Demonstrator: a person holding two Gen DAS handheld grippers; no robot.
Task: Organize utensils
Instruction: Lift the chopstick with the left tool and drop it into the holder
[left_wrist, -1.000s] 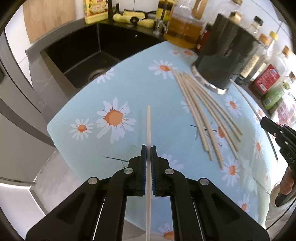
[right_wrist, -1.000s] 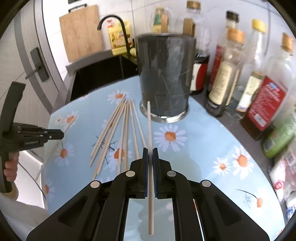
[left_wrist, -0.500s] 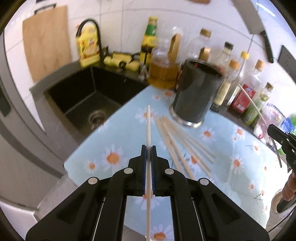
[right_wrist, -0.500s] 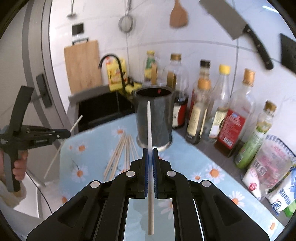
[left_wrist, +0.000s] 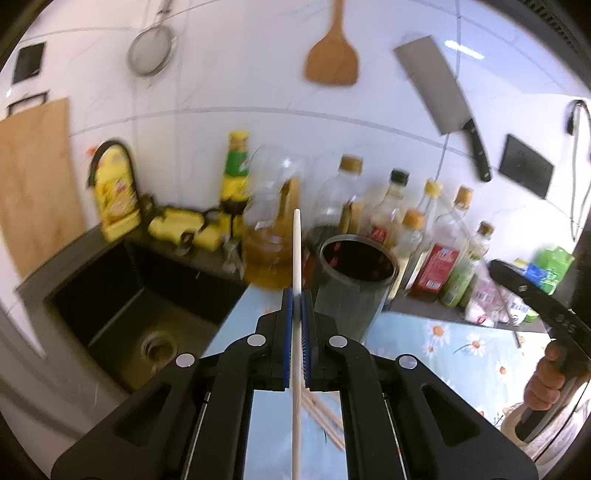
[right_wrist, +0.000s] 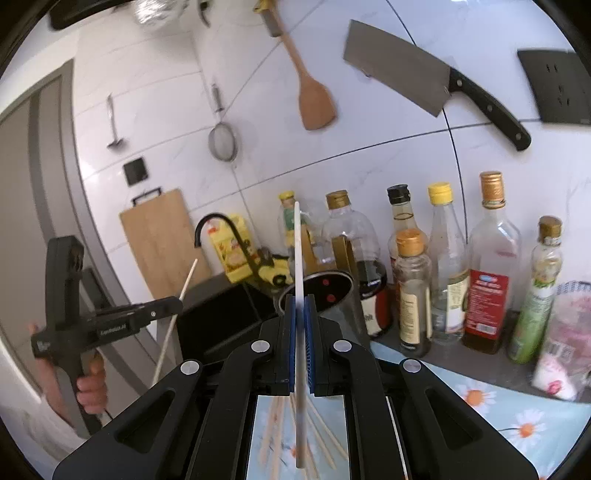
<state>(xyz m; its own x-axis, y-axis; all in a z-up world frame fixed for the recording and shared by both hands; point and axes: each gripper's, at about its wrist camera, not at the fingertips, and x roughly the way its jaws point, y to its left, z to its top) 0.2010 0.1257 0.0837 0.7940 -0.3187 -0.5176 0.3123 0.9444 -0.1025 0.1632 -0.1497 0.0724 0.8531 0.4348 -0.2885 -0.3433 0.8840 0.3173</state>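
Observation:
My left gripper (left_wrist: 296, 295) is shut on a pale chopstick (left_wrist: 296, 243) that points up, held above the counter. The dark cylindrical utensil holder (left_wrist: 354, 280) stands just right of it, open top showing. My right gripper (right_wrist: 300, 301) is shut on another pale chopstick (right_wrist: 297, 243), also raised, with the holder (right_wrist: 332, 291) right behind its tips. Several loose chopsticks (right_wrist: 275, 439) lie on the daisy-print mat (left_wrist: 469, 350) below. The left gripper with its chopstick (right_wrist: 173, 317) shows at the left of the right wrist view.
A black sink (left_wrist: 147, 306) lies left of the mat. Bottles of oil and sauce (right_wrist: 487, 273) line the wall behind the holder. A cleaver (right_wrist: 424, 81), a wooden spatula (right_wrist: 314, 99) and a strainer (right_wrist: 223, 142) hang on the tiles. A cutting board (right_wrist: 162, 236) leans by the faucet.
Both grippers have lifted and tilted up from the mat with their chopsticks. The holder's open top now shows close in front of both.

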